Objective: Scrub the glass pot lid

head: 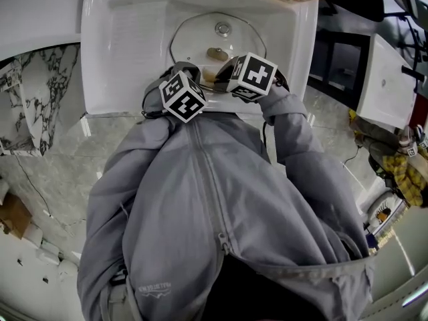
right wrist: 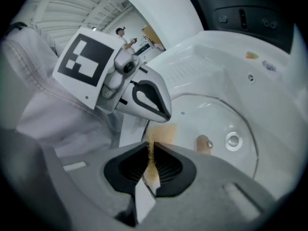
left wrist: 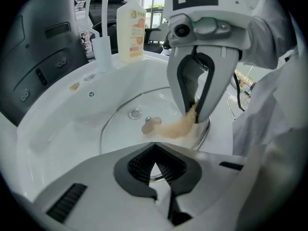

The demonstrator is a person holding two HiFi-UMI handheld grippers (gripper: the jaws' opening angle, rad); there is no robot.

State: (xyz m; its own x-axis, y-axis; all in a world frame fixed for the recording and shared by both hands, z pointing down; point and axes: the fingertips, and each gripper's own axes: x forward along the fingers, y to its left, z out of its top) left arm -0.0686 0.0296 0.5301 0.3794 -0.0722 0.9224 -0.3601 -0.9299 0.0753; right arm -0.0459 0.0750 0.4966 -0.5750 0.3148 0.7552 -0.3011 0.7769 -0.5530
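The glass pot lid (head: 194, 35) lies flat in the white sink, its tan knob (left wrist: 151, 125) pointing up. My left gripper (left wrist: 155, 146) is shut on the lid's metal rim at the near edge; in the right gripper view the left gripper (right wrist: 166, 115) sits at that same rim. My right gripper (right wrist: 150, 150) is shut on a tan scrub pad (right wrist: 161, 134). In the left gripper view the right gripper (left wrist: 196, 117) hangs over the lid's right side, and the scrub pad (left wrist: 178, 126) trails down onto the glass beside the knob.
The sink basin (head: 134, 45) surrounds the lid, and its drain (left wrist: 134, 113) shows through the glass. A soap bottle (left wrist: 131, 28) and a white cylinder (left wrist: 102, 52) stand on the far ledge. The person's grey jacket (head: 200, 199) fills the near side.
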